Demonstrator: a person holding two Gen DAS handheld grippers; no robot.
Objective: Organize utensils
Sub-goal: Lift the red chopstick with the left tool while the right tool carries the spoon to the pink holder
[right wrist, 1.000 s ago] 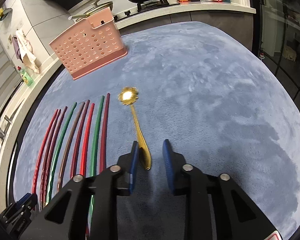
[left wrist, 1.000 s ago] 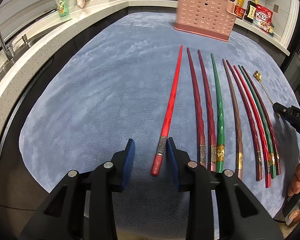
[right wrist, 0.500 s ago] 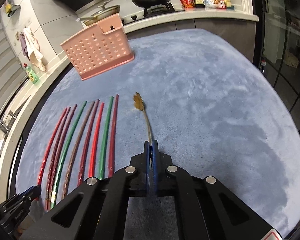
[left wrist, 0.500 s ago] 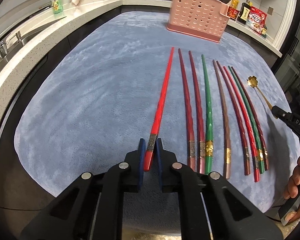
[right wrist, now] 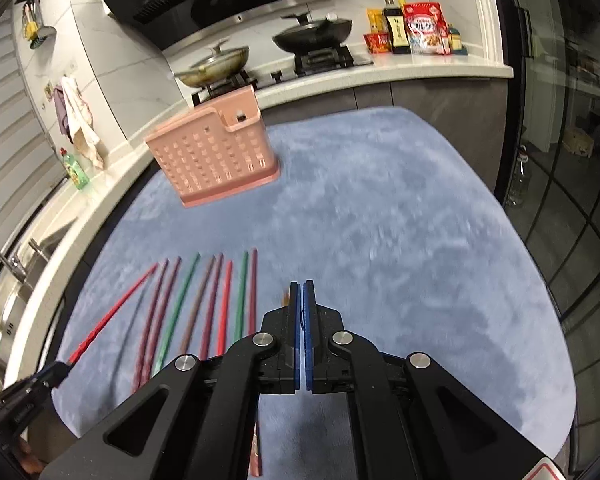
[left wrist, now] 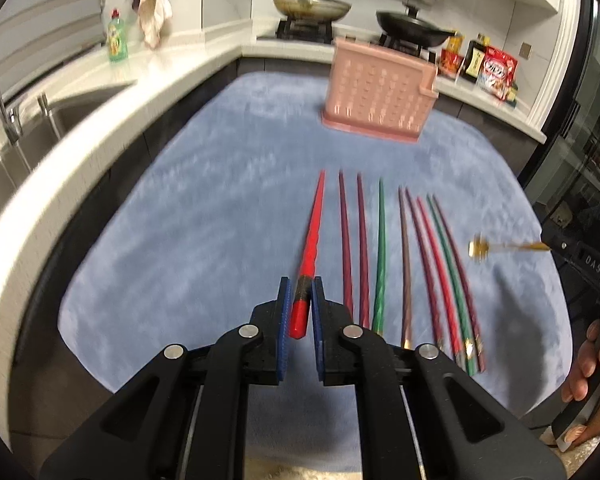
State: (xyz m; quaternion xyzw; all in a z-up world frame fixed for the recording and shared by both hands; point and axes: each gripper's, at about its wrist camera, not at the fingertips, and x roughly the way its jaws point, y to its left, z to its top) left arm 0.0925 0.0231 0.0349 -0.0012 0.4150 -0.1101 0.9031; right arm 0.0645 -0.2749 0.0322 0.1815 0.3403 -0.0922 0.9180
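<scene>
My left gripper [left wrist: 300, 285] is shut on the thick end of a red chopstick [left wrist: 313, 236], which is lifted off the blue mat [left wrist: 204, 216] and points away. From the right wrist view the same chopstick [right wrist: 112, 316] slants up from the left gripper [right wrist: 58, 372]. My right gripper [right wrist: 303, 286] is shut on a gold spoon [right wrist: 285, 298] that is mostly hidden behind its fingers. In the left wrist view the spoon [left wrist: 500, 246] sticks out leftward from the right gripper [left wrist: 550, 245], above the mat. Several chopsticks [left wrist: 380, 248] lie in a row on the mat. A pink perforated holder [left wrist: 376, 92] stands at the mat's far end.
A white counter with a sink and tap [left wrist: 4, 108] runs along the left. Behind the holder a stove carries two pans [right wrist: 312, 34]. A green soap bottle [left wrist: 117, 38] and food packets [right wrist: 424, 28] stand on the counter. Glass doors [right wrist: 572, 160] are on the right.
Both grippers closed, the left on the red chopstick and the right on the gold spoon's handle. Both then rose, lifting their utensils off the mat.
</scene>
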